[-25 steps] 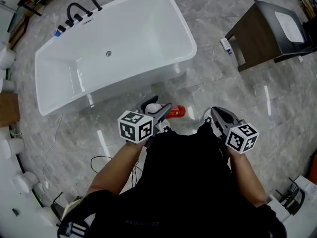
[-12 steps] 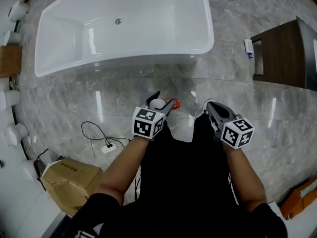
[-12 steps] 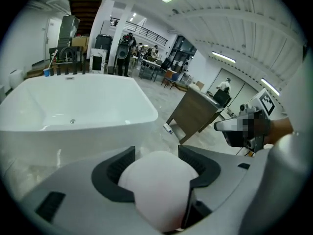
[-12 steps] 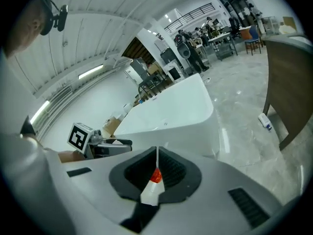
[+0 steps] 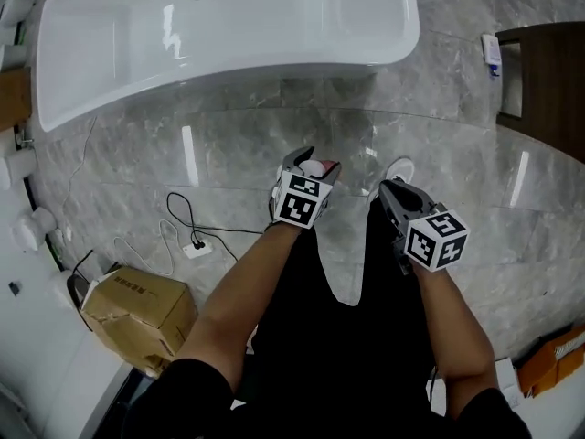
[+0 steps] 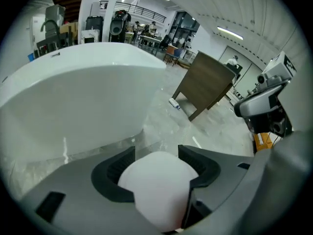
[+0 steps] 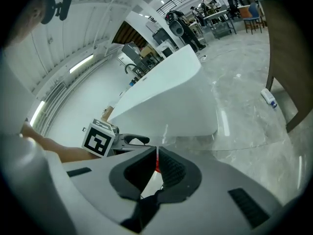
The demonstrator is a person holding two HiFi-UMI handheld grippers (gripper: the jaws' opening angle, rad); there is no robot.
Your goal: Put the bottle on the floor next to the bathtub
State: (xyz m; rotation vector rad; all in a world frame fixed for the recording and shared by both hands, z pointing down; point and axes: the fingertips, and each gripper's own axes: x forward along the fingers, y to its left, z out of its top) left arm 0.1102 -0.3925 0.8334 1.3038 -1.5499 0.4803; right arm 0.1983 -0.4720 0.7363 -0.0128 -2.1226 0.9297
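Observation:
The bottle point(image 5: 313, 167), white with a red end, is gripped in my left gripper point(image 5: 309, 159) above the grey marble floor. In the left gripper view its white rounded body point(image 6: 155, 187) fills the space between the jaws of the left gripper point(image 6: 156, 161). The white bathtub point(image 5: 228, 53) lies ahead across a strip of floor; its curved wall point(image 6: 73, 97) rises close in front. My right gripper point(image 5: 388, 190) hangs to the right, shut with nothing in it. In the right gripper view its jaws point(image 7: 156, 153) meet, and the tub point(image 7: 166, 97) stands beyond.
A dark wooden cabinet point(image 5: 548, 71) stands at the right, with a small white container point(image 5: 491, 53) on the floor beside it. A cardboard box point(image 5: 137, 314) and a cable with a plug strip point(image 5: 195, 248) lie at the left. A white shoe point(image 5: 399, 167) shows under the right gripper.
The view has swung so the bathtub now sits higher and squarer in the frame. My left gripper has moved right with the bottle, which now points away. The right gripper has stayed shut.

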